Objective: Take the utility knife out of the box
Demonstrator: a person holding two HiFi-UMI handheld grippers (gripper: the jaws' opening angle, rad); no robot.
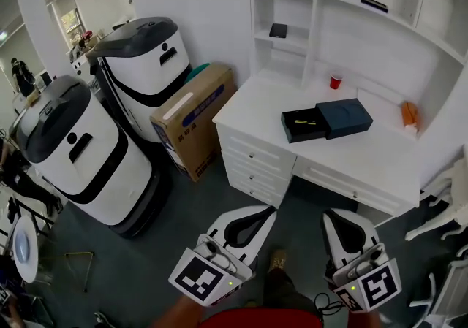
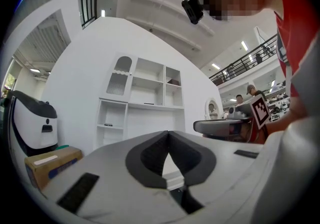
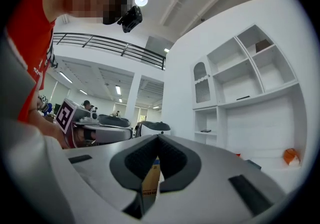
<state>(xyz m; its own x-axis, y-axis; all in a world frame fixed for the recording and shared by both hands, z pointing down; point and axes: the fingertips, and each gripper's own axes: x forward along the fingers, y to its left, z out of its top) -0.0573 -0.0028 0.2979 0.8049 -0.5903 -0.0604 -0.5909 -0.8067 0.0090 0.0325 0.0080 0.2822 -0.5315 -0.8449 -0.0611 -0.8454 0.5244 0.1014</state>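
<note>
**Risks**
- Both tongs are clenched and empty. The left tongs (image 1: pixel 271 209) show tips meeting in the left gripper view, and the right tongs (image 1: pixel 331 212) show the same in theirs. Arriving at the box like this would, I judge, shove it rather than grasp anything.
- The brown cardboard carton (image 3: pixel 150 180) shows through the slit under the right tips. It is far background, not held.
- The utility knife (image 1: pixel 305 122) reads only as a thin yellowish sliver lying flat in the black pulled-out tray (image 1: pixel 301 129). A slim thing flat on a tray floor leaves little for the pads to bite, so I expect a slip or a scrape against the tray wall.
- The tray is half out of its dark blue-grey sleeve (image 1: pixel 346 116). A one-sided push could slide the tray back in, or skate the whole box across the white tabletop (image 1: pixel 252 111). One pair of tongs probably has to steady it.
- A small red cup (image 1: pixel 336 81) stands at 1 o'clock from the box, apart from it. A wide sweep could tip it.

**Position**
- In the head view the knife lies on the tabletop inside the tray, well apart from both tongs.
- It sits between 12 and 1 o'clock from the left tips, and between 11 and 12 o'clock from the right tips.
- Dark floor and the drawer fronts lie between.
</note>
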